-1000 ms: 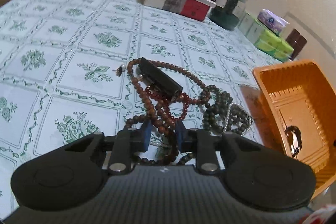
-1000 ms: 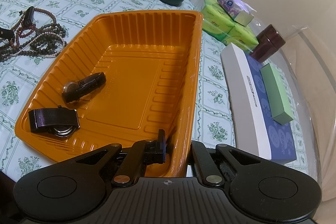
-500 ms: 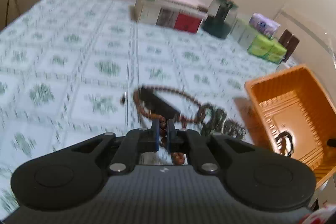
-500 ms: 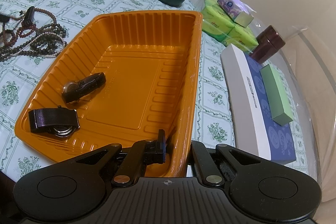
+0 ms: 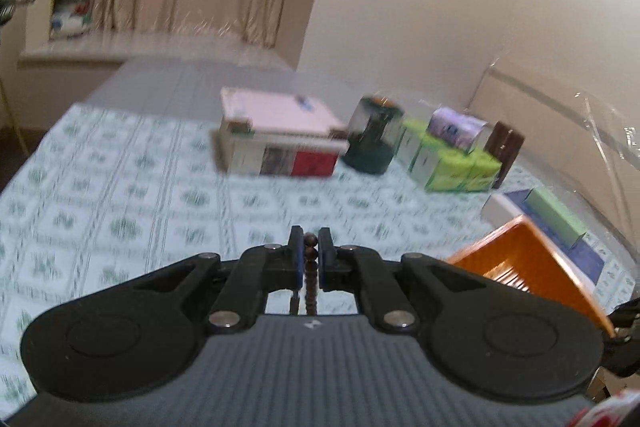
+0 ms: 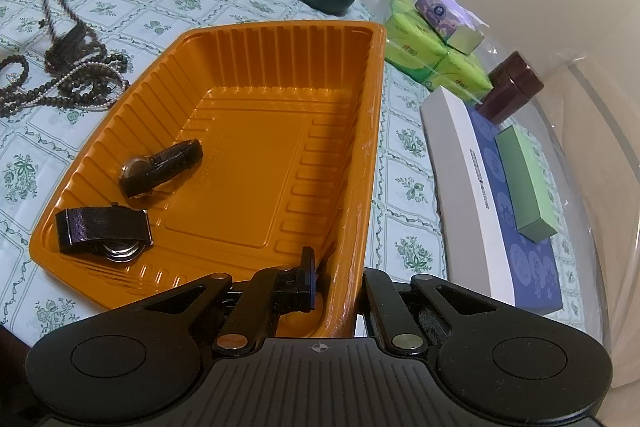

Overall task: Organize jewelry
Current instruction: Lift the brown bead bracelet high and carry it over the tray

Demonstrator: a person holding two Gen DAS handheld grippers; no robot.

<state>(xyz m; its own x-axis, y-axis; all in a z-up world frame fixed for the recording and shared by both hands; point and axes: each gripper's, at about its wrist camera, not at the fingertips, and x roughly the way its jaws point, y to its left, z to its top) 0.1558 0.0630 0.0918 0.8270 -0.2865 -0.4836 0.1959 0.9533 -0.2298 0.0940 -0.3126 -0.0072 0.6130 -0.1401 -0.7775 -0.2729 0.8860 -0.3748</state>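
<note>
The right gripper (image 6: 336, 291) is clamped on the orange tray's (image 6: 372, 131) near wall; two watches (image 6: 160, 167) lie inside. The left gripper (image 5: 310, 259) pinches a brown bead strand (image 5: 310, 279), hanging taut above the bead pile (image 6: 68, 83) on the tablecloth (image 6: 168, 3).

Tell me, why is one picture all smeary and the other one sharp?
Left wrist view: motion blur smears the books and tablecloth; only the left gripper pinching the brown beads looks sharp. Right wrist view: crisp, with the orange tray bulging from fisheye distortion.
</note>
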